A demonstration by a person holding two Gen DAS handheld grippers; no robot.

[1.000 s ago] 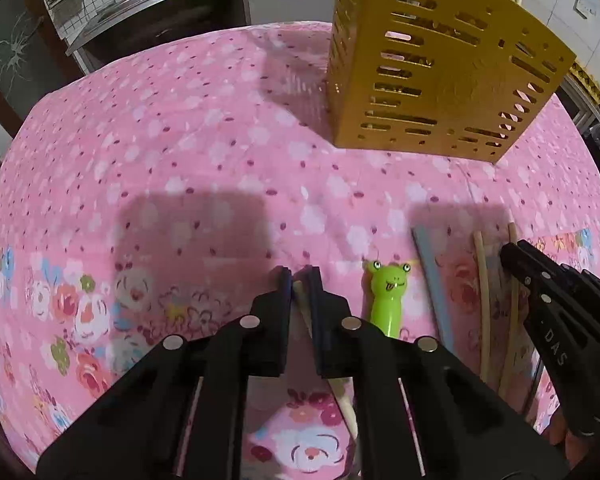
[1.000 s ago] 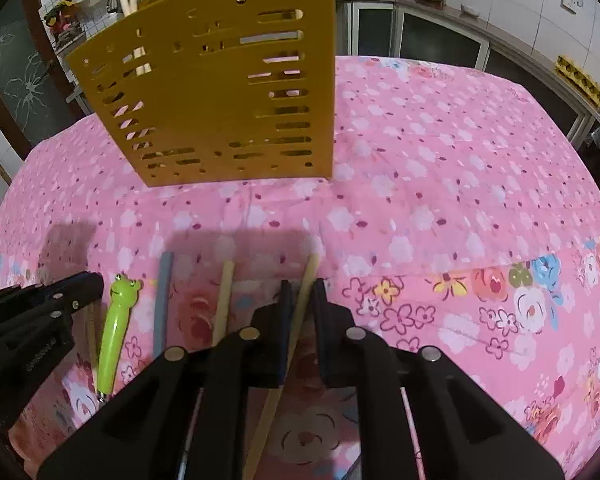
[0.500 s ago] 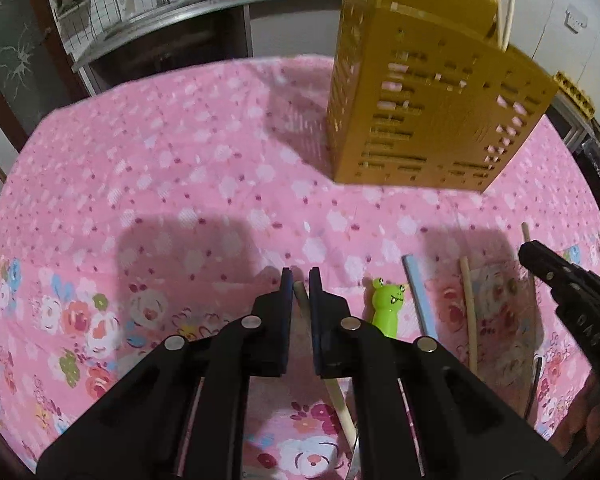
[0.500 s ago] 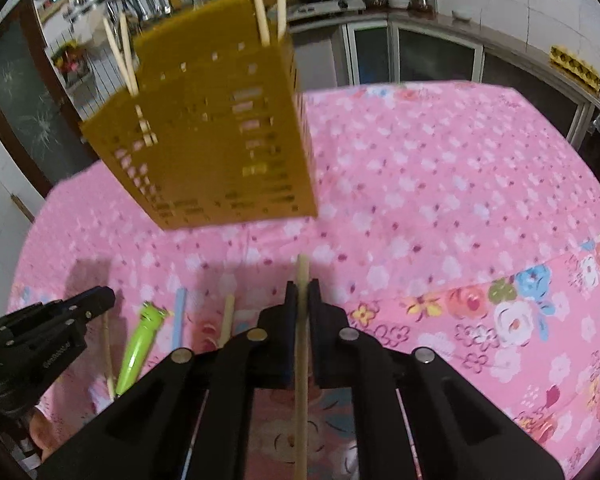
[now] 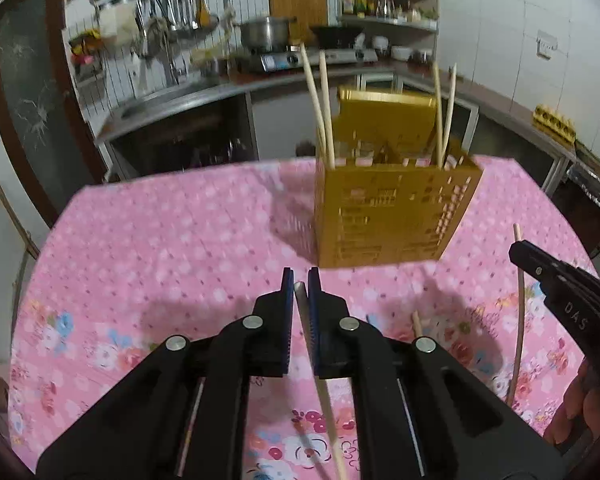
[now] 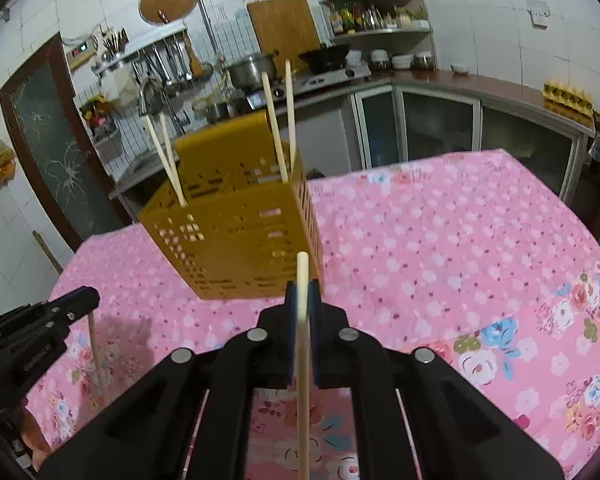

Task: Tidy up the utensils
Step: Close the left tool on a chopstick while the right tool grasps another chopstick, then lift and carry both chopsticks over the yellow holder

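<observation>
A wooden chopstick (image 6: 302, 360) sits clamped in the right gripper (image 6: 302, 292), jaws closed on it; the left gripper (image 5: 301, 284) pinches another chopstick (image 5: 320, 380). Both hang above the pink table (image 5: 180, 240), near the yellow holder (image 5: 392, 216).

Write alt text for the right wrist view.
The right gripper is shut on a pale wooden chopstick, pointing toward a yellow slotted utensil holder that holds four chopsticks on a pink floral tablecloth. The left gripper is at lower left.

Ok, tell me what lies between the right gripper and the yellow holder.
Right wrist view: only bare pink cloth between the right gripper, shut on a chopstick, and the yellow holder.
</observation>
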